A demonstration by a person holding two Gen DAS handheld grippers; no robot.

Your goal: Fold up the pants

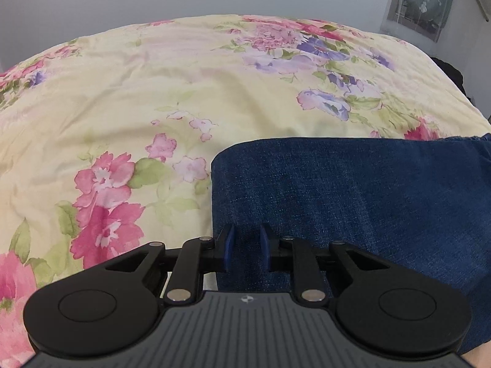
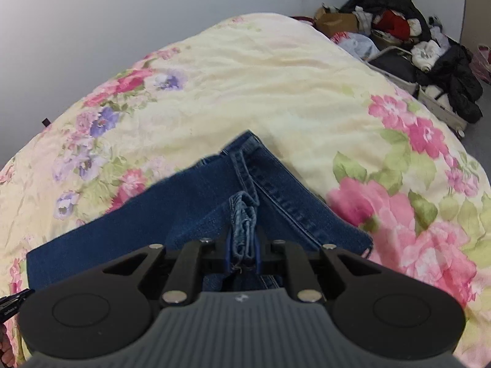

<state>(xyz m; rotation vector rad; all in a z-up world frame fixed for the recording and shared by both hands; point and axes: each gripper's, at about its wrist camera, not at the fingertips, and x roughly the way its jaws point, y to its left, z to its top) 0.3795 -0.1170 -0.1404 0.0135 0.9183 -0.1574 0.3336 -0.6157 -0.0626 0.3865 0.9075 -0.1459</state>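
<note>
Dark blue denim pants (image 1: 353, 202) lie on a floral bedspread (image 1: 153, 92). In the left wrist view a folded end of the pants fills the lower right. My left gripper (image 1: 247, 247) is over the near left corner of that fold, its blue pads a narrow gap apart with denim between them. In the right wrist view the pants (image 2: 184, 205) run from lower left to the middle, with seams and hems showing. My right gripper (image 2: 243, 250) is shut on a bunched seam edge of the pants (image 2: 244, 214).
The bedspread (image 2: 276, 92) covers the whole bed. A grey wall stands behind it. A pile of clothes, bags and a box (image 2: 399, 40) lies on the floor past the bed's far right edge. A curtained window (image 1: 423, 0) is at the upper right.
</note>
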